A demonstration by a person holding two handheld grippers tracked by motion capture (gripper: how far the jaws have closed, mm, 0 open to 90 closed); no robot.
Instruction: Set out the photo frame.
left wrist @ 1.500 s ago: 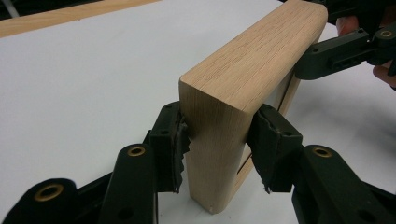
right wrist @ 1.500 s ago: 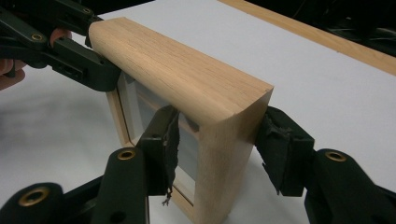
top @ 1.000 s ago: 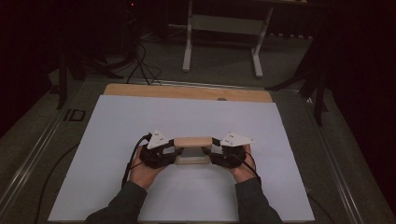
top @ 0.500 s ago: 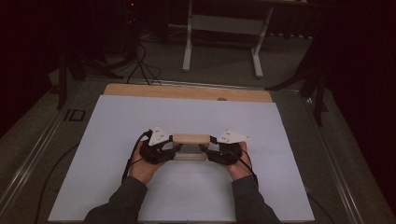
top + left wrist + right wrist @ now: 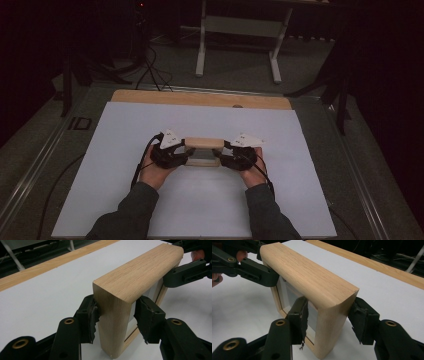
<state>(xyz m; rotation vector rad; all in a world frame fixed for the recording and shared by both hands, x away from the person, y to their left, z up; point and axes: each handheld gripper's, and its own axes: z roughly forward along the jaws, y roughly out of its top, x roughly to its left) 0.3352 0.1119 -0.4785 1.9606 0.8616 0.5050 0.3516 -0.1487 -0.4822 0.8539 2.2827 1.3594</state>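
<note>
Wooden frame (image 5: 203, 151) held upright mid-counter (image 5: 300, 200) — one tool at each end.
Left tool (image 5: 115, 315) and right tool (image 5: 328, 315) are each clamped on an end post; white counter lies bare all round — wooden edge strip (image 5: 200, 98) far side.

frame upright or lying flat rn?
Upright: the wooden frame stands on edge on the white sheet, tongs at each end.

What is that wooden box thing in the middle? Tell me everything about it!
The wooden frame looks like light oak with rounded edges and a deep, box-like rim around a pale inset panel. It stands upright on its edge on the white sheet. The left gripper straddles one end and the right gripper the other, one jaw on each face, pads against the wood.
</note>
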